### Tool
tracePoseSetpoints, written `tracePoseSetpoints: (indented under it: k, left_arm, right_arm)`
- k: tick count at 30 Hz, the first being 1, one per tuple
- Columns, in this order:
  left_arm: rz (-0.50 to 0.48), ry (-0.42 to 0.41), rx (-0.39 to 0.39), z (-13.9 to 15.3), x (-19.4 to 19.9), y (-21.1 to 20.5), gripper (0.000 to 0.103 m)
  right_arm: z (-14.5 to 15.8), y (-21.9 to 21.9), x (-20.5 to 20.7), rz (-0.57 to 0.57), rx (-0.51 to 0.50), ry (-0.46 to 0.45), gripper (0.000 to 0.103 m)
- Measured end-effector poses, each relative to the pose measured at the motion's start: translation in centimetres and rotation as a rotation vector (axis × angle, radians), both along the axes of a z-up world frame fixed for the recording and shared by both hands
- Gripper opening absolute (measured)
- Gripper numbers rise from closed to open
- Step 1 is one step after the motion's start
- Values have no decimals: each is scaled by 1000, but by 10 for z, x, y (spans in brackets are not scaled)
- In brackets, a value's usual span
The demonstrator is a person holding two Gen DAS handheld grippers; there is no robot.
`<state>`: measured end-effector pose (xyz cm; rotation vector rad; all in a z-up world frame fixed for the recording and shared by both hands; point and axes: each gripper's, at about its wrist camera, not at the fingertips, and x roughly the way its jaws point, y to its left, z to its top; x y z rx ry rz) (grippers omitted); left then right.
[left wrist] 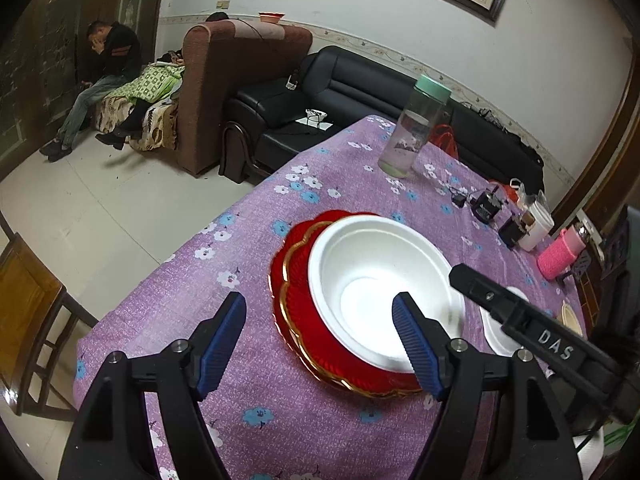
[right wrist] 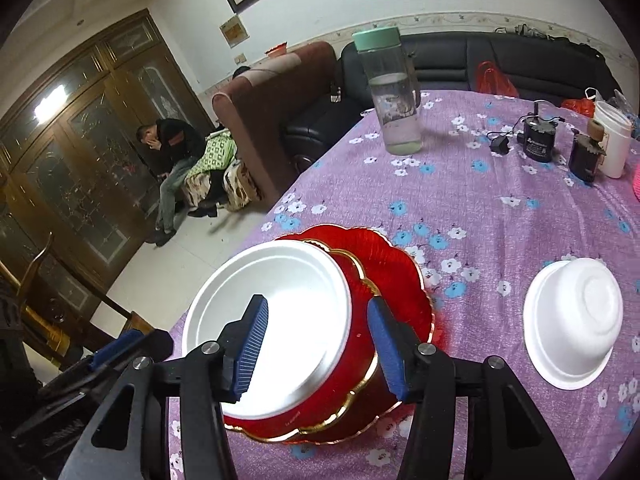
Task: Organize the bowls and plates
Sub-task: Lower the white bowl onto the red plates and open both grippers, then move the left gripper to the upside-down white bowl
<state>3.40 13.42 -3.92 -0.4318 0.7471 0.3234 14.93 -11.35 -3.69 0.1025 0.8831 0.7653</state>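
white foam bowl (left wrist: 384, 292) sits upright on the stacked red gold-rimmed plates (left wrist: 320, 344), near my edge of the purple flowered tablecloth (left wrist: 256, 208). it looks feather-light and crushable, so i'd pinch the rim gently; the plates look stiffer, glossy, likely slippery, best taken at the scalloped edge. my left gripper (left wrist: 320, 344) hangs open, empty, over that edge. my right gripper (right wrist: 318, 344) is open too, nothing pinched. a second foam bowl (right wrist: 572, 320) lies upside down off to the right, well apart.

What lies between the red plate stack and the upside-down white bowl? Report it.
Only bare flowered tablecloth separates the red plates from the overturned bowl, seen in the right wrist view.
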Motion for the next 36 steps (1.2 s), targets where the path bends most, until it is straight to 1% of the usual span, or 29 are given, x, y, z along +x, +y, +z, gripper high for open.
tracePoseSetpoints:
  k: [8,12,15,27,36]
  left_arm:
    - [-44,2,107,8,2,-36,75]
    - [-65,-2,145,13,3,-51,80]
    - [-77,-2,172,15,3,-63,80]
    - [-142,22,241,14,10,-106,80]
    - [-190,52,273,9,19,-136,80]
  right_arm:
    - [-3,-30,4,-39,32,22,57]
    - [-5,-47,6,-58,50,35,57]
    - [-6,-59,7,-71,63,42,57]
    - [-13,-107,6,-133,102,81,58]
    - [-23,-141,5,-176,129,109,58]
